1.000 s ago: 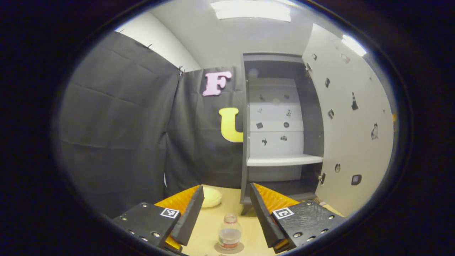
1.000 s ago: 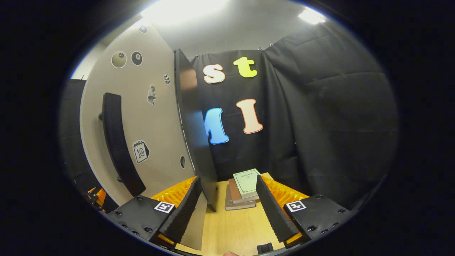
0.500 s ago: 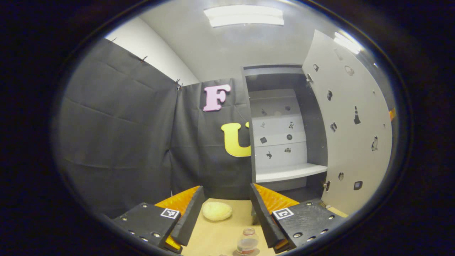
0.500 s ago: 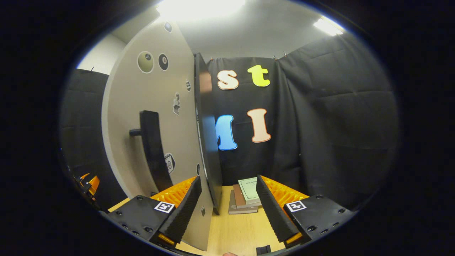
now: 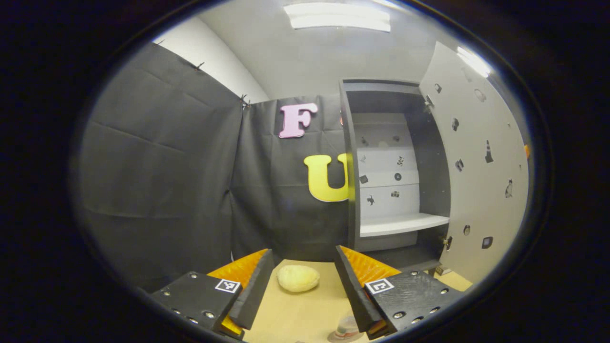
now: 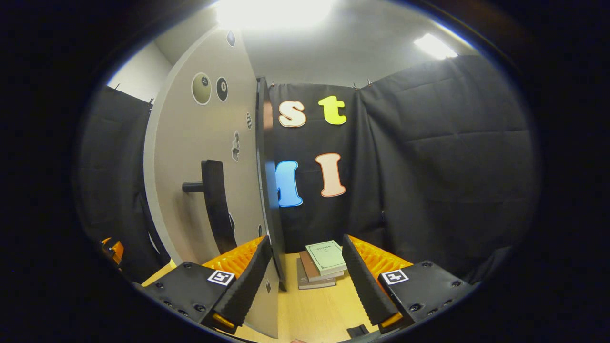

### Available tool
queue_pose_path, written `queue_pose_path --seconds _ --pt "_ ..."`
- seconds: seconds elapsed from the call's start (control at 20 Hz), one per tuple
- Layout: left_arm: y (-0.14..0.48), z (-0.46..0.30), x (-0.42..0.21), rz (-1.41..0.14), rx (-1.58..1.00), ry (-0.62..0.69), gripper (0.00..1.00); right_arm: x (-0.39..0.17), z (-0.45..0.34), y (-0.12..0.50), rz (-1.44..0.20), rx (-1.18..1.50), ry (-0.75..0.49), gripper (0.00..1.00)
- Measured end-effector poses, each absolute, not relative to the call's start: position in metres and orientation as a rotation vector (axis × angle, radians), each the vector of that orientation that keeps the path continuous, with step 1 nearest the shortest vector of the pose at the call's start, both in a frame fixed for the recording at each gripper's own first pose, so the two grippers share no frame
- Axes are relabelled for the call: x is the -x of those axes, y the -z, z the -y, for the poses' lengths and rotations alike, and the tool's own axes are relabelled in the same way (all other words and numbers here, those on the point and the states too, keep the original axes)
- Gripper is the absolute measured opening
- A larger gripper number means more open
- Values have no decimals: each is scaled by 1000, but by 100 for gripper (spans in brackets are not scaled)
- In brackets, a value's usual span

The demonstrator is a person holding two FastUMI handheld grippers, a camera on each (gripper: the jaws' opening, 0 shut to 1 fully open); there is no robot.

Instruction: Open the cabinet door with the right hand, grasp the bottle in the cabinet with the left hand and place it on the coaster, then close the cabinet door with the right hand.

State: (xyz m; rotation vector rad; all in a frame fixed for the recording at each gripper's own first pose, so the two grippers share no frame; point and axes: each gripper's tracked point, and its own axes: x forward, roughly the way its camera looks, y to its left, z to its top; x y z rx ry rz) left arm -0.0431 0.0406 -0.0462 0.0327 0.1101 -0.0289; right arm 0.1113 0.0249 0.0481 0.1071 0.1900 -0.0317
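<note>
One step left: the cabinet door (image 6: 209,157) stands open, just left of the right gripper (image 6: 305,286).

Left gripper view: left gripper (image 5: 302,290) spread, empty; bottle (image 5: 345,328) on its coaster, low right. Right gripper view: fingers apart, the door's free edge between them, upright handle (image 6: 217,205) left.

No legible text. Ball stickers (image 6: 221,89), upper left on cabinet door (image 6: 190,143), and lower-centre book cover (image 6: 325,257): print too small.
</note>
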Motion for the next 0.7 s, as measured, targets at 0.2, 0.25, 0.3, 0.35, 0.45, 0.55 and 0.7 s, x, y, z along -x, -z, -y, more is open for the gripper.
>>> queue_pose_path --seconds 0.2,0.25,0.3,0.35,0.45,0.55,0.7 --pt "56 -50 35 -141 -10 29 77 -106 -42 -50 -195 -108 40 92" --pt "59 -53 33 -145 -8 28 77 -106 -44 -49 -196 -106 44 96" --pt "61 -55 30 -147 -6 27 77 -105 -47 -50 -196 -102 49 92" --pt "62 -56 28 -148 -1 30 77 -106 -48 -50 -195 -100 52 92" --pt "64 -58 27 -150 8 40 77 -105 -54 -51 -197 -96 52 92" --pt "66 -60 23 -149 4 46 80 -106 -62 -51 -200 -95 46 96" --pt "69 -65 21 -153 2 55 81 -107 -78 -51 -204 -92 30 96"
